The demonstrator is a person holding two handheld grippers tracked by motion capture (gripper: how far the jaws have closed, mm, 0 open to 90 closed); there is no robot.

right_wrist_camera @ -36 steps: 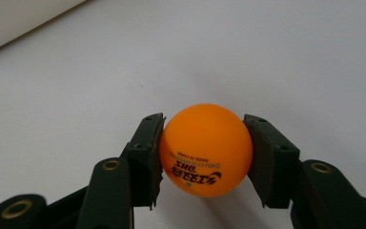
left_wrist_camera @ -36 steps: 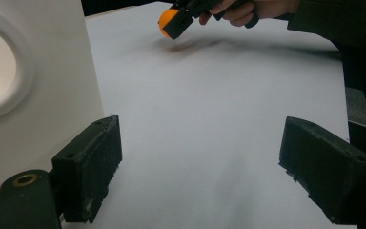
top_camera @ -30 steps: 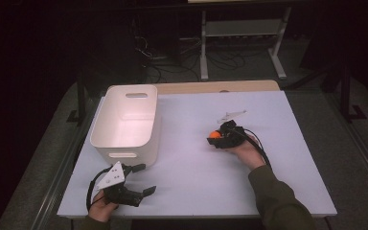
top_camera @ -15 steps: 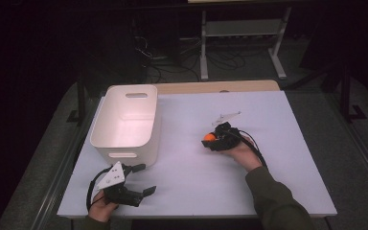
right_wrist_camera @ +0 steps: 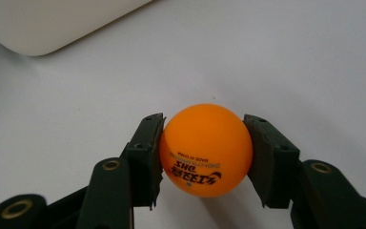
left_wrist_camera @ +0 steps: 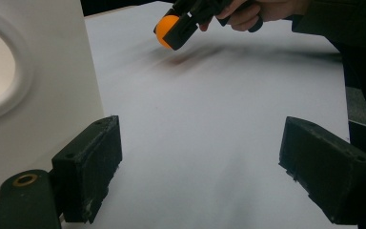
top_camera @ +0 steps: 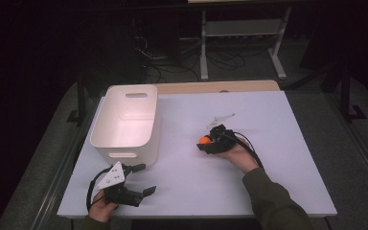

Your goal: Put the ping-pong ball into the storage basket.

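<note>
The orange table-tennis ball (right_wrist_camera: pixel 205 149) is pinched between the pads of the right tool (top_camera: pixel 211 143) just above the worktop (top_camera: pixel 287 158), with the white bin (top_camera: pixel 127 120) lying well apart to its left, nearer the spread, idle left tool (top_camera: pixel 133 184).

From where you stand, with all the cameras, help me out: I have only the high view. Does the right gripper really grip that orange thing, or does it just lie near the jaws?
Observer: It is gripped. In the right gripper view, the orange ball sits squeezed between both pads of the right gripper.
Operator: Is the ball plain?
Observer: No, dark printed lettering runs along its lower side.
Operator: Is it resting on the table?
Observer: The left gripper view shows it lifted above the white table, with a faint shadow below it.
Operator: And the left gripper?
Observer: The left gripper is open, with nothing between its jaws, beside the white bin.
</note>
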